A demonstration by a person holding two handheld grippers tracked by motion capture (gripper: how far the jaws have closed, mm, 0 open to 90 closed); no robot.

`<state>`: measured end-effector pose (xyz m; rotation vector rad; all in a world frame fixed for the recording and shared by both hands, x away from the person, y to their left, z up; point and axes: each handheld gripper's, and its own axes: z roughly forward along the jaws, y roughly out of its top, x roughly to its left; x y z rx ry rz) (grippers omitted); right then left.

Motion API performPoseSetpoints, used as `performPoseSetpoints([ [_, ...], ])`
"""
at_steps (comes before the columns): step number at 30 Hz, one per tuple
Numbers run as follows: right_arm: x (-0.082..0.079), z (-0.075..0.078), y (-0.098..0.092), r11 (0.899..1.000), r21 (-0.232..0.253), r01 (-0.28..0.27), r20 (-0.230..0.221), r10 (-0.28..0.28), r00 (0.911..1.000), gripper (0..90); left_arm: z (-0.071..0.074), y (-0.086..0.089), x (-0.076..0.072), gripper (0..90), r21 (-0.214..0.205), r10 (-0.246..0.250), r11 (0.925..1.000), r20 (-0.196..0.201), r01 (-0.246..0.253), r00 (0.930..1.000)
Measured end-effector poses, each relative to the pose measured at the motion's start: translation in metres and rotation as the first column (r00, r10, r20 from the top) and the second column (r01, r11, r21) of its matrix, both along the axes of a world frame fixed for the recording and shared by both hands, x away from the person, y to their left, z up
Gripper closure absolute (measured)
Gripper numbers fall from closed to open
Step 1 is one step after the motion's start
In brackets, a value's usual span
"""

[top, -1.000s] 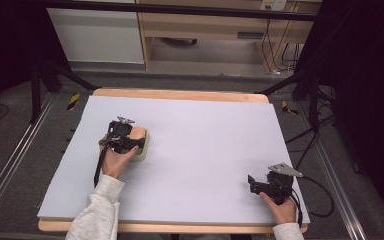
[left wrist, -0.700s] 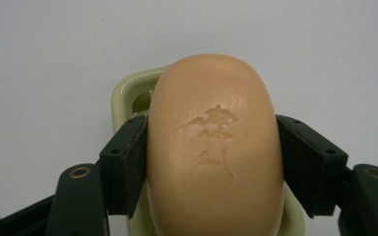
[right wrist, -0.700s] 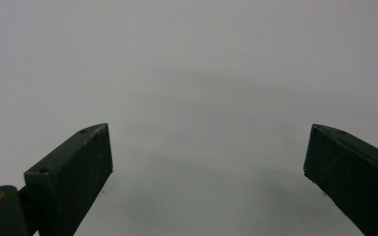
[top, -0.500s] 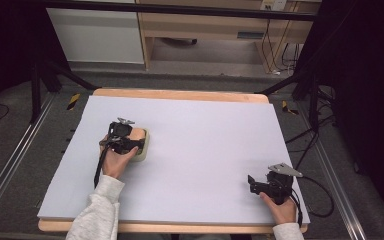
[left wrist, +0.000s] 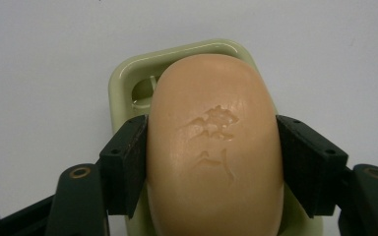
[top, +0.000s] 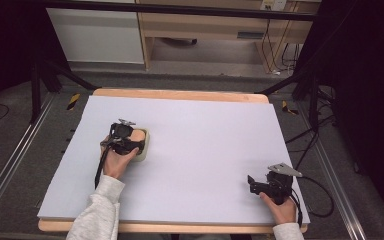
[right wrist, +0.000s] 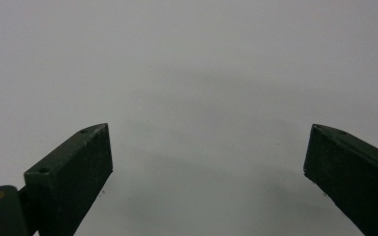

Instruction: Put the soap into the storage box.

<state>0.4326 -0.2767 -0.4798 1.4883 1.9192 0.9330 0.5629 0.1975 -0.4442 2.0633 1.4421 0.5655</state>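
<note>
A peach-coloured bar of soap (left wrist: 211, 147) with a stamped mark lies over a pale green soap dish (left wrist: 128, 78) on the left part of the white table. My left gripper (left wrist: 211, 132) is shut on the bar, one jaw pressed against each long side. From above, the left gripper (top: 130, 142) covers most of the soap (top: 138, 135) and the dish (top: 144, 152). Whether the bar rests in the dish or hangs just above it, I cannot tell. My right gripper (top: 252, 184) sits near the front right corner, open, with nothing but bare table between its jaws (right wrist: 209, 147).
The white sheet (top: 205, 130) covers a wooden table whose far edge (top: 180, 94) and front edge show. Black cables (top: 320, 200) trail off the right side. Metal rails and dark stands flank the table; a cabinet stands beyond.
</note>
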Motion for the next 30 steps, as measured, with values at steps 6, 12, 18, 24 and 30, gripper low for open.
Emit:
performPoseSetpoints([
  [6, -0.0001, 0.0001, 0.0001, 1.0, 0.001, 0.001, -0.001, -0.001, 1.0, 4.7, -0.0014, 0.0004, 0.0003, 31.6, 0.002, 0.002, 1.0, -0.002, -0.002, 1.0],
  [12, -0.0002, 0.0001, 0.0002, 1.0, 0.002, 0.001, -0.001, -0.001, 1.0, 4.7, -0.0013, 0.001, 0.0002, 31.4, -0.001, 0.0, 1.0, -0.004, 0.0, 1.0],
  [18, -0.0004, 0.0003, 0.0001, 1.0, 0.001, 0.001, 0.0, -0.001, 1.0, 4.7, -0.0016, 0.0007, -0.0006, 31.2, 0.0, -0.002, 1.0, 0.0, 0.002, 1.0],
  [24, -0.0007, 0.0007, -0.0001, 1.0, 0.003, 0.003, -0.001, -0.003, 1.0, 4.7, 0.0014, 0.0019, -0.0026, 27.7, -0.012, -0.003, 0.9999, 0.013, 0.003, 0.9999],
  [30, -0.0011, 0.001, 0.0002, 1.0, 0.003, 0.001, 0.001, -0.001, 1.0, 4.7, 0.0082, 0.0033, -0.007, 28.2, -0.032, -0.011, 0.9994, 0.033, 0.012, 0.9994],
])
